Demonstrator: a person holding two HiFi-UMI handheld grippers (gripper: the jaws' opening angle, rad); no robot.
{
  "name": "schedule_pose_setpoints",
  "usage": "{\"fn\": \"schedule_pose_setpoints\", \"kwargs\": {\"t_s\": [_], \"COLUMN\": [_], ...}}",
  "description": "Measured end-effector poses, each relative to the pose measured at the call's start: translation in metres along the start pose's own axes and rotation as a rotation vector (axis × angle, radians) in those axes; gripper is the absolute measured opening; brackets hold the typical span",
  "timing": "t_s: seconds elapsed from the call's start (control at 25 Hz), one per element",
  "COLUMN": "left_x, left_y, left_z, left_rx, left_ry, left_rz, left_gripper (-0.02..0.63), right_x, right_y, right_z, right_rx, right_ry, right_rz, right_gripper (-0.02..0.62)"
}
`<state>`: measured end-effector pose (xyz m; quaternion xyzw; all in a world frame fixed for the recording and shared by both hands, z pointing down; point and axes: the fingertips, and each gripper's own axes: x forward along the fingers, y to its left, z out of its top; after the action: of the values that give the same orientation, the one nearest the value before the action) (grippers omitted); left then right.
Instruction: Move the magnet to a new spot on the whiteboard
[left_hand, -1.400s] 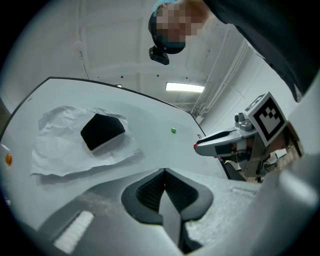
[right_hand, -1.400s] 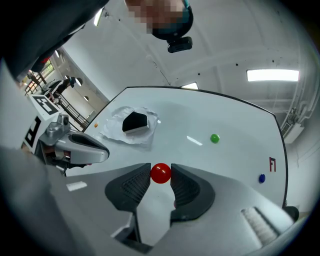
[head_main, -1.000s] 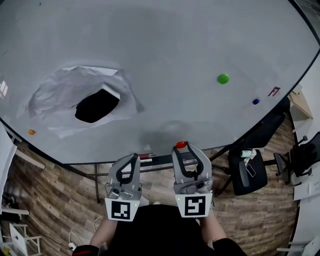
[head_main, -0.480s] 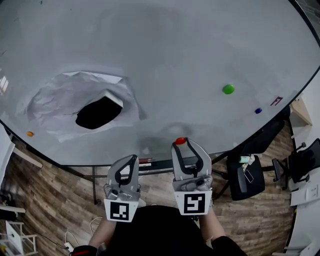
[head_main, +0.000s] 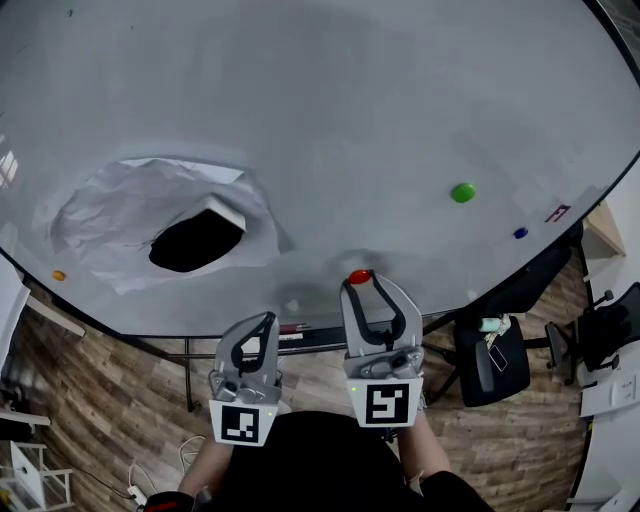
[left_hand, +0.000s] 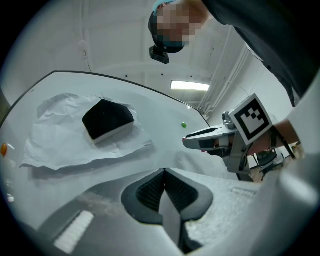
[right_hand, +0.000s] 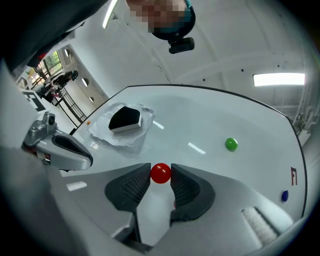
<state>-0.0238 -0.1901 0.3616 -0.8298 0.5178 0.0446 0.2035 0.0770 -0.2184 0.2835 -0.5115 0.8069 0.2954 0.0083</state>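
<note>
Red magnet (right_hand: 160, 173) is pinched between the right gripper (head_main: 361, 283) tips, over the lower middle of the whiteboard (head_main: 350, 120); board contact unclear. Green magnet (head_main: 462, 192) sits well to its right. Left gripper (head_main: 268, 320) has jaws together, empty, below the board edge.

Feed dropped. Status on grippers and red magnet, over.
Right gripper shut on round red magnet near lower edge of whiteboard. Left gripper shut, empty. Round green magnet and black eraser aside.
</note>
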Motion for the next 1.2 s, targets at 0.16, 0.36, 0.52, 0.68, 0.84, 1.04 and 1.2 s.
{"fn": "schedule_pose_setpoints", "kwargs": {"t_s": [0.16,0.36,0.52,0.68,0.84,1.04,1.2], "left_x": [0.003,0.006,0.007,0.007,0.007,0.007,0.009], "left_y": [0.003,0.005,0.006,0.005,0.007,0.011,0.012], "left_z": [-0.002,-0.004,-0.007,-0.009,-0.011,-0.015,-0.014], "left_rx": [-0.008,-0.012,-0.008,-0.019,-0.015,-0.022,-0.023], "left_ry": [-0.002,-0.003,0.006,0.005,0.010,0.020,0.014], "left_rz": [0.010,0.013,0.012,0.015,0.014,0.018,0.018], "left_gripper": [0.002,0.002,0.002,0.002,0.002,0.002,0.002], "right_x": [0.006,0.016,0.022,0.026,0.031,0.035,0.039], "right_y": [-0.002,-0.002,-0.002,-0.002,-0.002,-0.002,-0.003], "right_z": [-0.002,-0.003,-0.003,-0.005,-0.006,-0.005,-0.002], "right_rx": [0.004,-0.002,-0.019,-0.026,-0.015,-0.003,-0.025], "right_ry": [-0.003,-0.005,-0.004,-0.003,-0.005,-0.011,-0.020], "right_rz": [0.002,0.008,0.018,0.021,0.017,0.012,0.018], "right_gripper": [0.127,0.127,0.127,0.127,0.127,0.127,0.127]}}
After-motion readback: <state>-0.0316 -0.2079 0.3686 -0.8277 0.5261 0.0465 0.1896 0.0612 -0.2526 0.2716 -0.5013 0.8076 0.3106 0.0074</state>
